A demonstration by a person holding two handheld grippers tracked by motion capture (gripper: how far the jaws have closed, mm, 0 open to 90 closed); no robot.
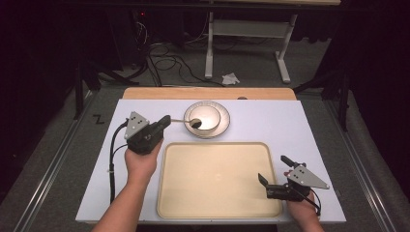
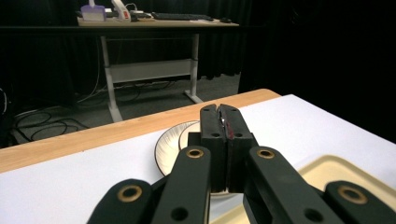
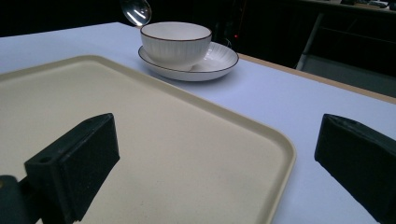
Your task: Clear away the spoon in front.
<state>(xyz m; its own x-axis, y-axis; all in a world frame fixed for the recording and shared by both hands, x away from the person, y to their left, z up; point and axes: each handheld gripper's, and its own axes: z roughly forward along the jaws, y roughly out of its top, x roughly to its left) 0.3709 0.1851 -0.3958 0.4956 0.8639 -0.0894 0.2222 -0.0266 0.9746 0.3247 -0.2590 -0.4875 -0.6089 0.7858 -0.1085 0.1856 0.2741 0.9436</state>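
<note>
Crosswise, spoon (image 1: 186, 121) in closed left gripper (image 1: 164, 122), its round end over bowl (image 1: 208, 117); right gripper (image 1: 273, 171) open

The wide cream plastic tray (image 3: 177, 154) looks matt and faintly grainy. The white glazed ceramic bowl (image 3: 176, 45) and ribbed white saucer (image 3: 215, 58) gleam smoothly. The polished metal spoon (image 3: 136, 12) is mirror-bright. The bench's pale sheet (image 1: 270, 125) is matt over a wood edge (image 1: 208, 93). The right tool's black pads (image 3: 77, 161) look rough.
</note>
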